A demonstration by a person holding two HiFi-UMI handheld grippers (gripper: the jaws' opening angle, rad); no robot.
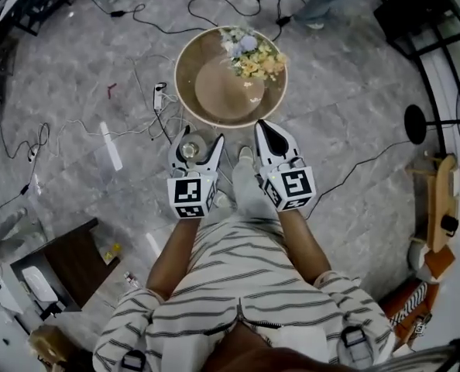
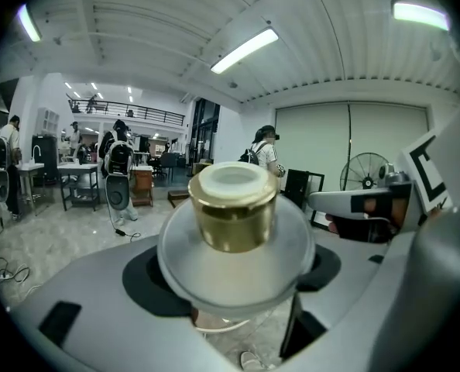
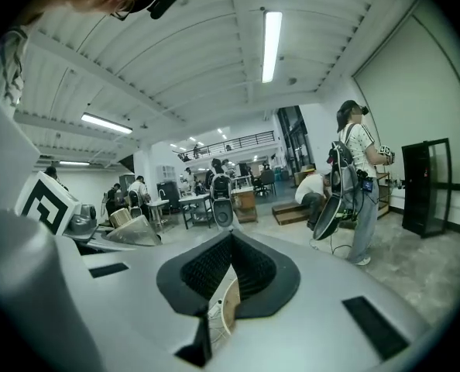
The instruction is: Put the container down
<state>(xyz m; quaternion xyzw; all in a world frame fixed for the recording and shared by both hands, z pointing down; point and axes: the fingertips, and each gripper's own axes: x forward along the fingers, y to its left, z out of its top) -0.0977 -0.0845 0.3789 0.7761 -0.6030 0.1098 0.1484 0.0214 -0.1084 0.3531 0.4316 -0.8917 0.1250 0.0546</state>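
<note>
Left tool (image 1: 197, 149) is clamped on the small frosted-glass container with the gold collar and white top (image 2: 231, 222). The left gripper view shows it squeezed between the two dark pads, standing upright with the collar pointing up. So its long axis is vertical, ready to go down on its base. Right tool (image 3: 228, 273) sits alongside on the right with its jaws closed together and nothing in them, just a sliver of daylight low down. Now the key line: the round table with the tan top (image 1: 214, 91) lies straight ahead on the far side, its near rim just beyond both tips, and the loaded left tool is as near to it as the right. A push forward and a lowering looks like the call. The near and left part of the top is bare, while the bunch of pale yellow and white flowers (image 1: 253, 53) crowds the far right, so keep left. Beyond that is grey stone-look floor (image 1: 354, 91) strewn with black cables (image 1: 149, 22).
</note>
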